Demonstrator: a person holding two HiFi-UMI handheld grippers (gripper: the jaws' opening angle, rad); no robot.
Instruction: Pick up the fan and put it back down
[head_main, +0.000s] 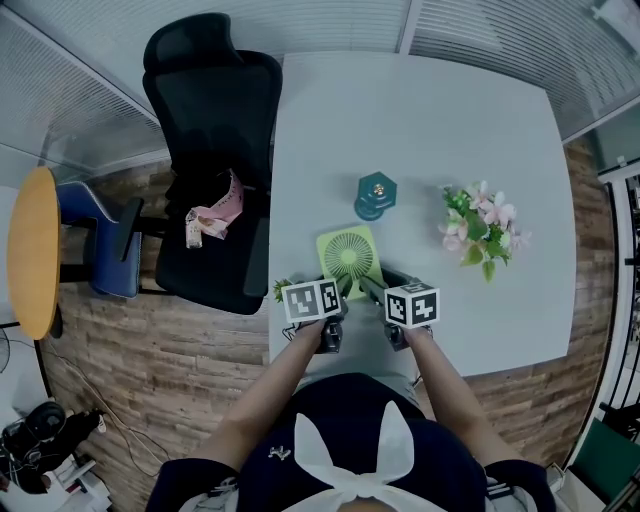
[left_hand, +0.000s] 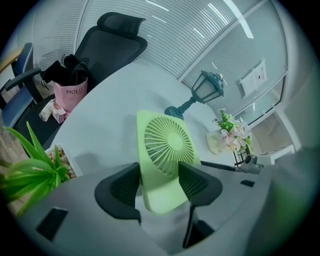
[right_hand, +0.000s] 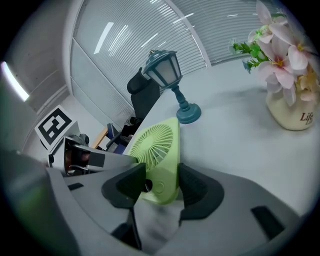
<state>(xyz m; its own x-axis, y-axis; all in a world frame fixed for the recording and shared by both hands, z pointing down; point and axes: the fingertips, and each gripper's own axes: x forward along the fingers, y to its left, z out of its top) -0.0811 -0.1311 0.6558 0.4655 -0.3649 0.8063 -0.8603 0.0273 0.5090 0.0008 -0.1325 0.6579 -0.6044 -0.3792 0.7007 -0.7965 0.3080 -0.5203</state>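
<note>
A light green square fan (head_main: 349, 258) stands tilted near the front edge of the white table (head_main: 430, 120), its grille facing up and toward me. My left gripper (head_main: 343, 289) holds its lower left part and my right gripper (head_main: 371, 289) its lower right part. In the left gripper view the fan (left_hand: 167, 145) sits between the two dark pads of the left gripper (left_hand: 159, 182), which press on it. The right gripper view shows the fan (right_hand: 155, 150) clamped in the right gripper (right_hand: 161, 185). The jaws hide the fan's bottom edge.
A teal lantern lamp (head_main: 375, 195) stands just behind the fan. A vase of pink flowers (head_main: 482, 225) is to the right. A small green plant (head_main: 282, 290) sits at the table's left front corner. A black office chair (head_main: 215, 170) with a pink bag (head_main: 215, 215) stands at the left.
</note>
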